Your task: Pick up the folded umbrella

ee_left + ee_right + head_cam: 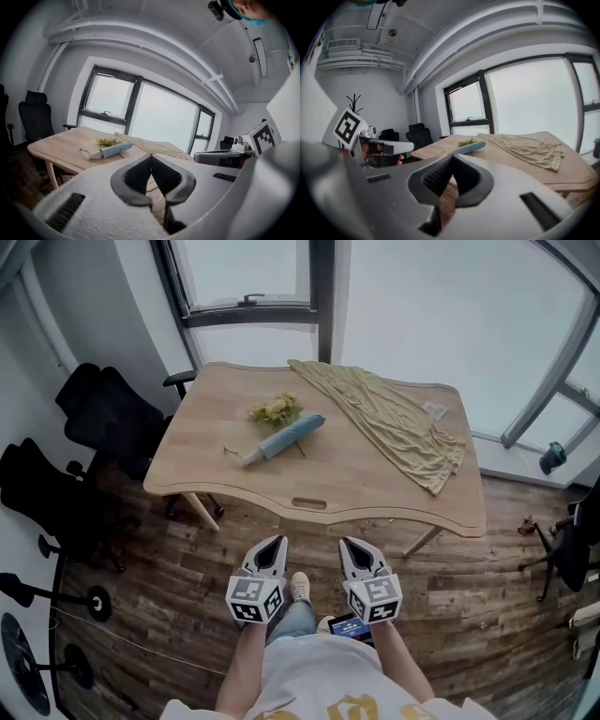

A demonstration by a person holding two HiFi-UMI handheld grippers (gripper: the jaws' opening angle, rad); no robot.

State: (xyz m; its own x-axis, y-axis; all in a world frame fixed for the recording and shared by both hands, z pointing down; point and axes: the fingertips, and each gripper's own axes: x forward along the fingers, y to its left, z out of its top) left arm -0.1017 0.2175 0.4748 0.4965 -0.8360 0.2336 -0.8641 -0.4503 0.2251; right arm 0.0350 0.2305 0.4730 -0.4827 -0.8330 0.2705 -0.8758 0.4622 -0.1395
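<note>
Two grippers are held side by side close to the person's body, above the brown wood-plank floor (141, 549) and short of the near edge of the light wooden table (375, 493). The left gripper (277, 540) is clenched: in its own view the dark pads meet at their tips with nothing between them. The right gripper (349, 542) is likewise closed and empty, its tips touching in the right gripper view.

The folded light-blue umbrella (286, 437) lies flat on the table, left of the middle and well apart from both grippers. It lies on a slant, with its pale handle end toward the near left and its wider blue end toward the far right. Just beyond it, at its far side, sits a small bunch of yellow-green flowers (275, 411). A crumpled pale olive cloth (394, 418) stretches from the far middle of the table down to its right side, apart from the umbrella. Black office chairs (112, 413) stand to the table's left, and a large dark-framed window (248, 273) fills the far wall.
</note>
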